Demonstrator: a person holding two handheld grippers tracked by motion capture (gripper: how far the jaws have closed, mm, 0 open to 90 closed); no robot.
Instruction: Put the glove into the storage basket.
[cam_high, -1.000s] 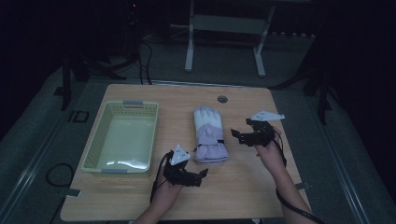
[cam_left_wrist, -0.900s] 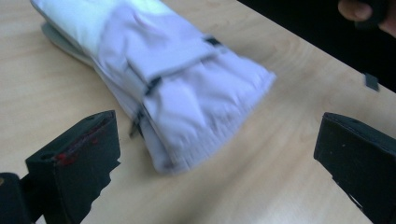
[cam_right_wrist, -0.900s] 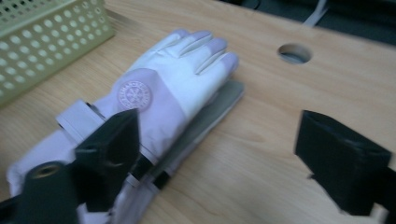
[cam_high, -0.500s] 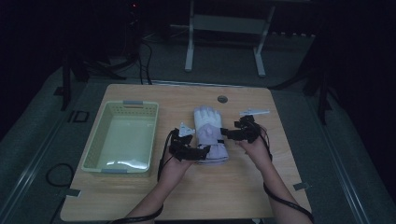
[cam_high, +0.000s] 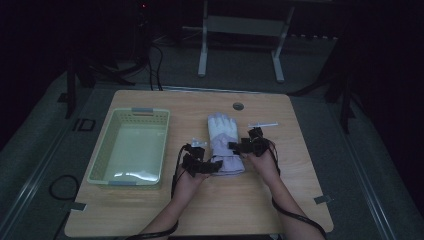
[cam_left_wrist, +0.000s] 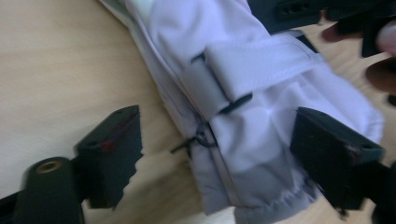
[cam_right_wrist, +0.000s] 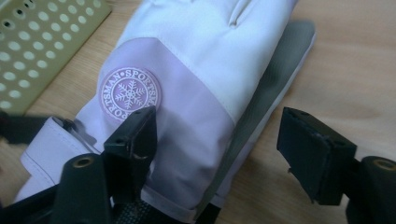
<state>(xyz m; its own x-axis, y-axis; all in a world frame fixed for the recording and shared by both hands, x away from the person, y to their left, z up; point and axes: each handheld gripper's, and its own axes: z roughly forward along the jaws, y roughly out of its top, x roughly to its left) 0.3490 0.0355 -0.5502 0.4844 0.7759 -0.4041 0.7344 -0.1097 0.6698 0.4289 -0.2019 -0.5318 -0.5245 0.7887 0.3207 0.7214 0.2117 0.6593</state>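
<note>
Nearest, both hands have come in on the cuff end of the ski glove (cam_high: 226, 145), which lies flat mid-table with its fingers pointing far. The left gripper (cam_high: 216, 165) straddles the cuff's near left corner, the right gripper (cam_high: 235, 146) its right edge. Both sets of jaws have just been closing, with glove fabric between them, but the pads stand off it. This looks like the grasping step. Next, both need to pinch firmly before lifting, likely toward the green basket (cam_high: 102, 161) at left.

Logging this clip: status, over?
Left gripper and right gripper: jaws closing around glove, not yet pressing. Glove flat on table. Basket apart, nothing blocking.
</note>
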